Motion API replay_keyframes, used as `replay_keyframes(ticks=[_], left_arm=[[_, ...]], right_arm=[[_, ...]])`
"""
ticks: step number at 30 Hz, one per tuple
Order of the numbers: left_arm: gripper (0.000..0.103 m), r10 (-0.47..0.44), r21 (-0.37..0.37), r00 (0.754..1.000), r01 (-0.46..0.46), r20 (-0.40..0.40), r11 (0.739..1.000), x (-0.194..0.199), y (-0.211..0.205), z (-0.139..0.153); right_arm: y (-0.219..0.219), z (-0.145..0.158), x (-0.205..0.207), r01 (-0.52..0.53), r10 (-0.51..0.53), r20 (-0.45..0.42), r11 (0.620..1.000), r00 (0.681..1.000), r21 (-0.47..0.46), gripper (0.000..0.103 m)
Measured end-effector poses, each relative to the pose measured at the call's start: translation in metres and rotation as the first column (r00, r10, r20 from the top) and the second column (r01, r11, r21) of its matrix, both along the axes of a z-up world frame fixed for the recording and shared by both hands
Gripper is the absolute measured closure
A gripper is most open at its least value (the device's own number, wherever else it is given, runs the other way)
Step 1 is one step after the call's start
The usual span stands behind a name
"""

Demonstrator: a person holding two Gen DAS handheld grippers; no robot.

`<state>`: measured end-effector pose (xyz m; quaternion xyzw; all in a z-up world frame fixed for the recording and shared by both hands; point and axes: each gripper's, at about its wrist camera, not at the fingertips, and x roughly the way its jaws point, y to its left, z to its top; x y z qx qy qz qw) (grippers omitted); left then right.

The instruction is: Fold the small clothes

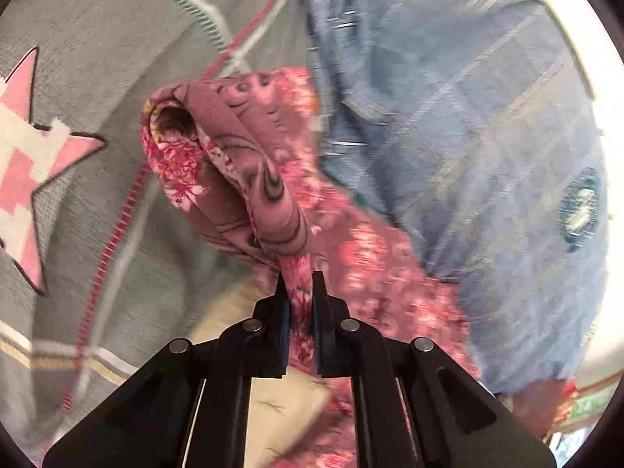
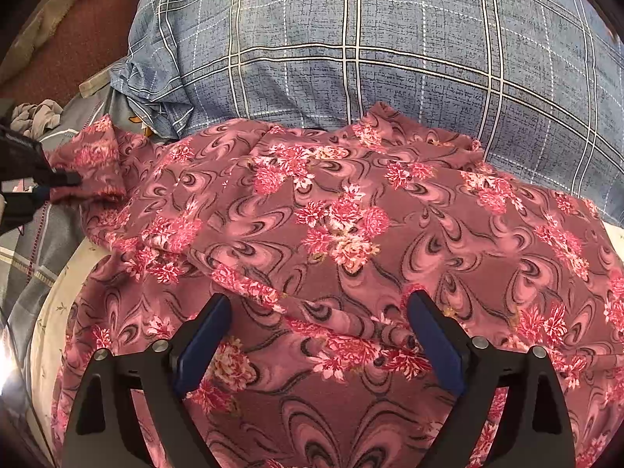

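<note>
A pink floral garment [image 2: 331, 234] lies spread and rumpled on the bed. My left gripper [image 1: 299, 284] is shut on a sleeve end of this floral garment [image 1: 234, 163] and holds it lifted, the cuff opening facing the camera. The left gripper also shows at the left edge of the right wrist view [image 2: 58, 181], pinching that sleeve. My right gripper [image 2: 318, 304] is open, its blue-padded fingers [image 2: 206, 335] hovering just above the garment's middle, holding nothing.
A blue plaid pillow [image 2: 370, 46] lies behind the garment. A grey bedsheet with a pink star patch [image 1: 23, 163] is at the left. A cream floral sheet [image 2: 50, 312] shows under the garment's left edge. A reddish surface [image 2: 74, 39] lies far left.
</note>
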<state>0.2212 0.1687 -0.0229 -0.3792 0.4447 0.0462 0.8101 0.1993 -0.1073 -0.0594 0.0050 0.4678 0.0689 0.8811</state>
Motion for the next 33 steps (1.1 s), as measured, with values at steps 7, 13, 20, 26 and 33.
replay_keyframes(ticks=[7, 13, 20, 26, 33], left_arm=[[0.096, -0.188, -0.114, 0.976, 0.201, 0.114, 0.973, 0.011, -0.052, 0.002], [0.096, -0.297, -0.234, 0.955, 0.295, 0.031, 0.926, 0.035, -0.085, -0.042], [0.072, -0.327, -0.261, 0.945, 0.322, 0.026, 0.910, 0.020, -0.085, -0.039], [0.045, -0.237, -0.213, 0.969, 0.247, 0.071, 0.945, 0.002, -0.054, -0.017], [0.045, -0.184, -0.220, 0.983, 0.184, 0.020, 0.958, 0.004, -0.029, -0.022]], right_arm=[[-0.001, 0.000, -0.001, 0.000, 0.000, 0.001, 1.000, 1.000, 0.004, 0.009], [-0.001, 0.001, -0.002, 0.000, 0.000, 0.001, 1.000, 1.000, 0.008, 0.009], [-0.001, 0.002, -0.001, 0.001, -0.001, -0.011, 1.000, 1.000, 0.020, 0.009], [-0.013, 0.020, 0.006, 0.059, -0.058, -0.013, 0.966, 0.998, 0.251, 0.010], [0.022, 0.014, 0.037, 0.060, -0.007, -0.101, 0.846, 0.995, 0.530, 0.022]])
